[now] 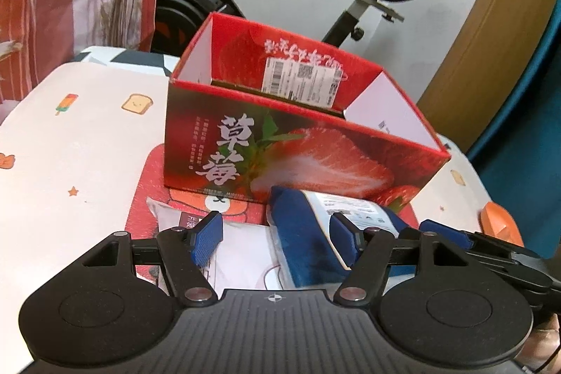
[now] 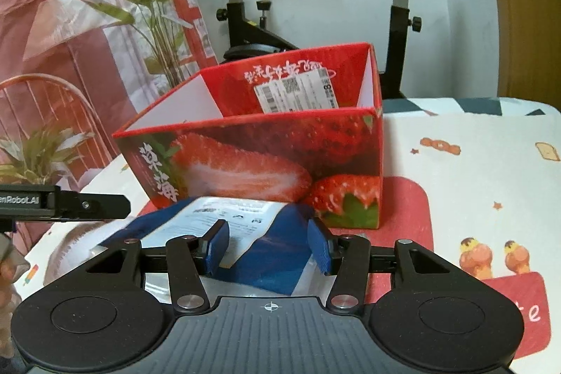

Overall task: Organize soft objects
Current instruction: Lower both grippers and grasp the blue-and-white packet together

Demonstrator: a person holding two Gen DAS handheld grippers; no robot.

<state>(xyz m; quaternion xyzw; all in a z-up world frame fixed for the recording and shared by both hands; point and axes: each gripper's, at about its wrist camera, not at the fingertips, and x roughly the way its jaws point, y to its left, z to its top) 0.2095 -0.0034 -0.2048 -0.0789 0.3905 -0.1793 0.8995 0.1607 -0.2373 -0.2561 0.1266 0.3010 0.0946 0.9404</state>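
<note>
A: In the left wrist view we see our left gripper [image 1: 277, 235] low in the frame, its blue pads spread apart. A blue packaged soft item [image 1: 301, 233] with a white label lies between them, but neither pad seems to press on it, so we call the jaws released.

B: And to the lower left of it we have a white soft pack [image 1: 242, 251] lying flat, partly under the left pad. Both lie on the red mat [image 1: 147, 198], just in front of the strawberry box [image 1: 280, 142] in the middle of the frame.

A: In the right wrist view our right gripper [image 2: 269, 246] sits low at centre, jaws apart, with the blue package [image 2: 277, 265] under and between them. We cannot tell whether the pads touch it; we see a gap at each pad.

B: The box [image 2: 266, 156] is open at the top, a shipping label [image 2: 296, 92] on its far inner wall. The left gripper's black body [image 2: 63, 202] enters at the left edge there.

A: The patterned tablecloth [image 2: 473, 142] fills the right side, and an exercise bike [image 2: 245, 6] stands behind the table.
</note>
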